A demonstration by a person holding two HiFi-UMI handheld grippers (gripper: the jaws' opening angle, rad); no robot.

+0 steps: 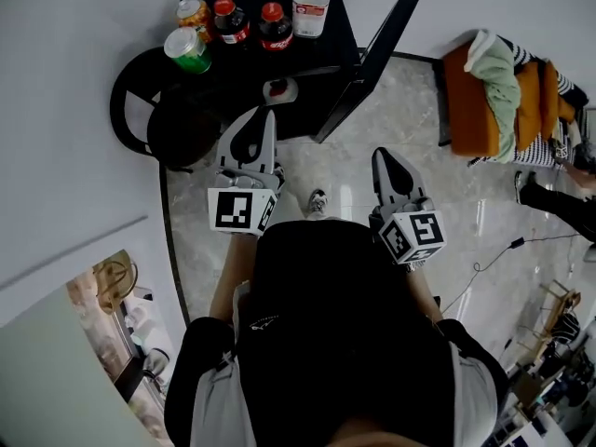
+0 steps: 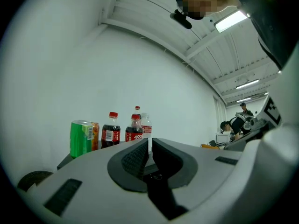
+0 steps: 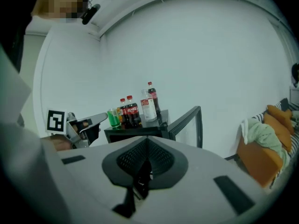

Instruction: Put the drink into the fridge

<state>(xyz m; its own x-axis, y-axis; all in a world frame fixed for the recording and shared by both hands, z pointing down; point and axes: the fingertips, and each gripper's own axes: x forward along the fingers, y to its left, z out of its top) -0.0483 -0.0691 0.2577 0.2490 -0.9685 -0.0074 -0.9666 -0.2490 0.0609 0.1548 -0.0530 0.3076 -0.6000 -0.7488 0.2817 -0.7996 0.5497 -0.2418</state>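
Two dark cola bottles (image 1: 230, 22), a clear bottle (image 1: 311, 3), a green can (image 1: 187, 50) and an orange can (image 1: 194, 12) stand atop the black fridge (image 1: 326, 56), its door (image 1: 372, 59) open. The left tongs (image 1: 265, 119) and right tongs (image 1: 386, 161) are both clenched on nothing, the left near the fridge, the right further back.

Five drinks upright on top of the black fridge (image 1: 321, 52): green can (image 1: 187, 49) and orange can (image 1: 194, 12) at its left edge, red-capped cola bottle (image 1: 230, 22) and second cola bottle (image 1: 275, 27) mid-top, clear water bottle (image 1: 311, 3) rightward; fridge door (image 1: 371, 59) swung open.
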